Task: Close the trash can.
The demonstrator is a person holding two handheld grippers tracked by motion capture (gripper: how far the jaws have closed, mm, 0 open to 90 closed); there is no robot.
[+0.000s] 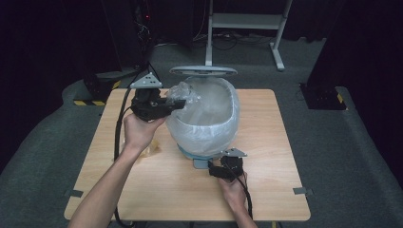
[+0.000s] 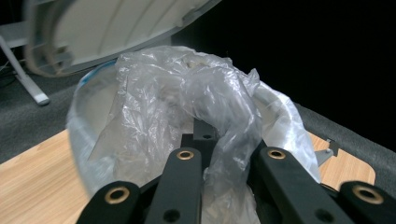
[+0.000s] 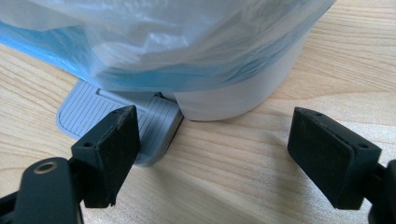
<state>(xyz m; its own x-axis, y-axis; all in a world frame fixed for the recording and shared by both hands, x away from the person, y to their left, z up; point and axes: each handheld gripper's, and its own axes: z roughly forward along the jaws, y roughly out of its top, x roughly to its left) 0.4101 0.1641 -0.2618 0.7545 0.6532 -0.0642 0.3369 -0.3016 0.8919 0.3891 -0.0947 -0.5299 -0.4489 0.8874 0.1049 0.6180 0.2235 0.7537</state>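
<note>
While my left gripper [image 1: 177, 105] clenches a gathered fold of the plastic liner [image 2: 196, 98] at the pedal bin's [image 1: 209, 145] rim, my right gripper [image 3: 233, 158] waits released beside the bin's pedal [image 3: 93, 109]. By my judgement the liner is half-lifted; removal remains.

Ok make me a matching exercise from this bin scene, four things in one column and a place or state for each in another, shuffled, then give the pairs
Things:
1. left tool
2. right tool
3. bin lid
4. foot pedal

Places or states:
A. raised open behind the bin
B. shut on the bin liner at the rim
C. grey and ribbed, at the bin's base
D. open, low on the table by the pedal

Pairs: 1-B, 2-D, 3-A, 4-C
</note>
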